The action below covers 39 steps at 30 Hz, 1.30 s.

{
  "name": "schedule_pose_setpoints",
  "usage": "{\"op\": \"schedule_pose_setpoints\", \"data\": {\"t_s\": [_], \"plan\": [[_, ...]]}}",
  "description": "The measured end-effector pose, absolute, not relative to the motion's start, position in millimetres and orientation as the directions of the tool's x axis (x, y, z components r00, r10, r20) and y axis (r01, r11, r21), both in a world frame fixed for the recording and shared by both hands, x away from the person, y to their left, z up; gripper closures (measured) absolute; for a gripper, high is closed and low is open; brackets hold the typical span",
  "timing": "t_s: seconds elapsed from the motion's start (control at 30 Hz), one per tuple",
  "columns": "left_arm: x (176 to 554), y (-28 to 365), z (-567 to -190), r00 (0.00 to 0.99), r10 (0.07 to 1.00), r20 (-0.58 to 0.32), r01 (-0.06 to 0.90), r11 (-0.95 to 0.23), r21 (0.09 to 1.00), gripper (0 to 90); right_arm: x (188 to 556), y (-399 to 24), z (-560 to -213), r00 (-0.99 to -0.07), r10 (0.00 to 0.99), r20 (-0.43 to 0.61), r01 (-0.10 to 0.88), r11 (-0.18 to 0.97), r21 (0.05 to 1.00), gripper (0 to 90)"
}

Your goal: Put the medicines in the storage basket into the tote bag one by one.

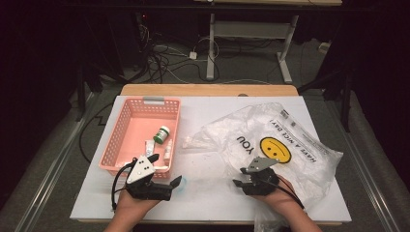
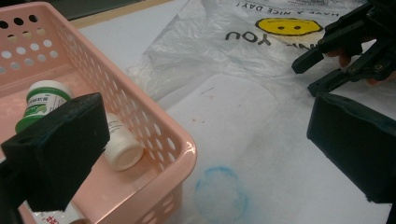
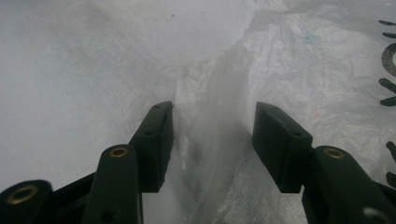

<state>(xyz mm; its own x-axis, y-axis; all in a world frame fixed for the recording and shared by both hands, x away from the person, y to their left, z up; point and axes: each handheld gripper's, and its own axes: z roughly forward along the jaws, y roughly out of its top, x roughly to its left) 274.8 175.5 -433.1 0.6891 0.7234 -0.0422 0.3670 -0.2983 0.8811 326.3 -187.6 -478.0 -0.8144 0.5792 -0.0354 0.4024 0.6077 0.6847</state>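
Tongs, R [image 3: 212, 135]: half-spread, straddling a raised fold of plastic bag [image 1: 290, 140], pads not pressing. L tongs [image 2: 205, 154] spread wide over basket [image 2: 182, 149] edge w/ 2 bottles.

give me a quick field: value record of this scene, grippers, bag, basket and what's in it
surface: white table
right gripper: fingers part open, astride a raised fold of the plastic bag, no clamp visible yet
left gripper: fingers open, holding nothing, beside the basket's near corner
plastic bag: clear, crumpled, yellow smiley print, lying flat on the table's right half
basket: pink, perforated, on the table's left half
basket contents: green-capped white bottle, small white bottle, other small items unclear
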Motion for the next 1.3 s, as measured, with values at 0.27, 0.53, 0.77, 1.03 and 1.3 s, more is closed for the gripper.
{"op": "schedule_pose_setpoints", "data": {"t_s": [0.27,0.53,0.77,1.03,1.3], "plan": [[273.1,175.2,-432.0,0.690,0.723,-0.039,0.364,-0.299,0.882,0.0,328.3,-195.2,-474.3,-0.794,0.608,-0.009,0.422,0.562,0.711,59.0],[273.7,173.6,-432.6,0.692,0.721,-0.039,0.366,-0.304,0.880,0.0,328.5,-198.7,-473.2,-0.795,0.606,-0.005,0.424,0.563,0.710,62.9],[273.8,174.0,-432.8,0.692,0.720,-0.040,0.366,-0.303,0.880,0.0,328.7,-189.6,-478.3,-0.813,0.582,-0.008,0.417,0.592,0.689,54.5],[273.6,173.3,-433.0,0.693,0.719,-0.045,0.369,-0.301,0.879,0.0,332.8,-191.5,-478.7,-0.798,0.603,-0.002,0.431,0.573,0.697,68.8],[273.7,173.2,-433.1,0.694,0.719,-0.046,0.370,-0.300,0.879,0.0,335.0,-195.9,-480.0,-0.781,0.624,0.019,0.449,0.541,0.711,79.5]]}}
